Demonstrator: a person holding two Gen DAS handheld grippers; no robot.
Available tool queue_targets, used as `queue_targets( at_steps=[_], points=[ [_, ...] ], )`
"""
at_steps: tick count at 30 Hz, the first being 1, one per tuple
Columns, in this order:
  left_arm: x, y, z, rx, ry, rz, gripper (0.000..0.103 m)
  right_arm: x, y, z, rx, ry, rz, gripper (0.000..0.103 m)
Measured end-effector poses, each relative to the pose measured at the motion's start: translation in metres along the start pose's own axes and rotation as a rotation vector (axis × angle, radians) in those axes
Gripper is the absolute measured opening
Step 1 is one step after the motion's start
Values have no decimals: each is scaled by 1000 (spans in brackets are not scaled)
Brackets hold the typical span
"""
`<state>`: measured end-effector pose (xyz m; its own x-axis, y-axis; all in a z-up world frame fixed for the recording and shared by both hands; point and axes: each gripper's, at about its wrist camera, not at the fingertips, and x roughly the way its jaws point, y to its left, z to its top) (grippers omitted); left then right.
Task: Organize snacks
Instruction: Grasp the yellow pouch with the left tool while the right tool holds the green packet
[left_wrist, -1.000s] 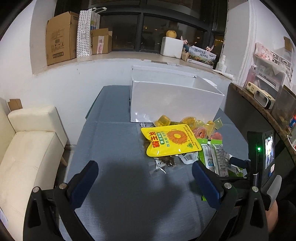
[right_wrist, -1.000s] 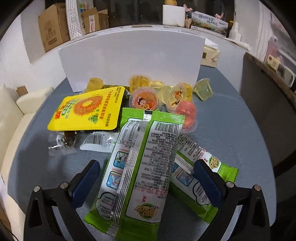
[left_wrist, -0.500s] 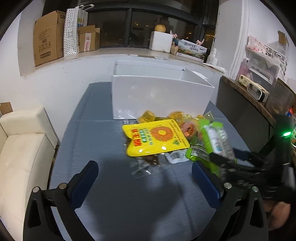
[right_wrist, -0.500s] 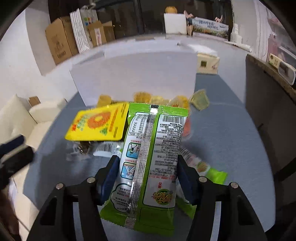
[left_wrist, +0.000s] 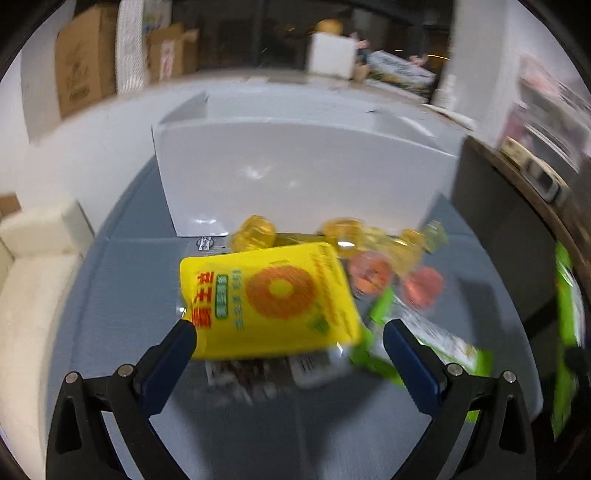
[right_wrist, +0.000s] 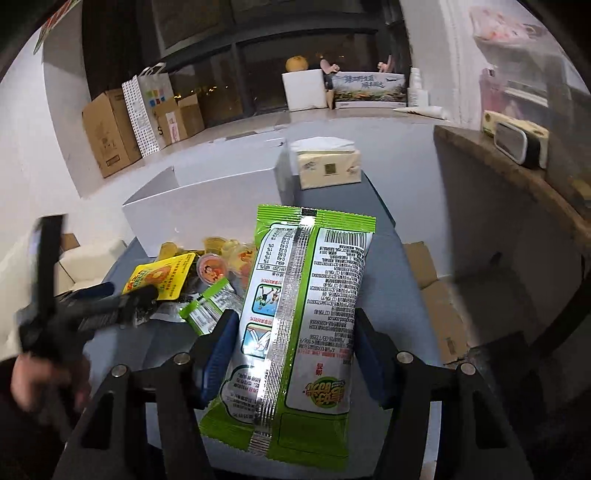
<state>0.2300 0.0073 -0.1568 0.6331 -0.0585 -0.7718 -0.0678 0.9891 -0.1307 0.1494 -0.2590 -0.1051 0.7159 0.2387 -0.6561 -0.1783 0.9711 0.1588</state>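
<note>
Right gripper (right_wrist: 291, 354) clamped on a green snack packet (right_wrist: 295, 325); left gripper (left_wrist: 290, 341) open over the snack pile.

The right pads press both long edges of the packet, which is held off the table with its printed back and barcode facing the camera. The left jaws stand wide, empty, either side of a yellow pouch (left_wrist: 269, 299) lying on the blue-grey tablecloth (left_wrist: 110, 295). Beyond the pouch lie jelly cups (left_wrist: 369, 240), a second green packet (left_wrist: 432, 343) and a clear wrapper, partly blurred. A white box (left_wrist: 295, 177), open-topped, stands just behind the pile. A tissue pack (right_wrist: 328, 168) sits beside the box.
</note>
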Motion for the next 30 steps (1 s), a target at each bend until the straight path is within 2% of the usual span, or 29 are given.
queue_targets(
  at_steps=[3, 9, 12, 14, 16, 17, 19, 20, 21, 22, 25, 30],
  points=[
    [20, 4, 11, -21, 24, 12, 103, 2, -6, -2, 19, 4, 14, 66],
    [31, -8, 19, 32, 22, 75, 103, 8, -8, -2, 18, 11, 38, 66],
    [29, -18, 6, 93, 36, 126, 103, 8, -7, -4, 15, 9, 52, 66],
    [33, -23, -6, 126, 47, 132, 103, 8, -8, -5, 21, 8, 57, 66],
    [35, -27, -15, 160, 29, 152, 102, 12, -8, -5, 21, 16, 61, 66],
    [33, -28, -16, 164, 13, 147, 99, 13, -7, -5, 20, 19, 63, 66],
    [23, -29, -15, 150, -14, 115, 67, 12, -6, -5, 16, 17, 62, 66],
    [18, -31, -11, 153, -28, 109, 57, 13, -8, -4, 15, 17, 61, 66],
    [14, -33, -8, 158, -41, 115, 38, 13, -8, -4, 17, 17, 59, 66],
    [11, -34, -7, 162, -48, 120, 35, 13, -8, -4, 17, 17, 58, 66],
    [4, -34, -6, 165, -62, 80, 35, 13, -8, -4, 15, 15, 57, 66],
    [5, -22, -8, 134, -53, 78, 33, 15, -4, -4, 2, 21, 60, 66]
  ],
)
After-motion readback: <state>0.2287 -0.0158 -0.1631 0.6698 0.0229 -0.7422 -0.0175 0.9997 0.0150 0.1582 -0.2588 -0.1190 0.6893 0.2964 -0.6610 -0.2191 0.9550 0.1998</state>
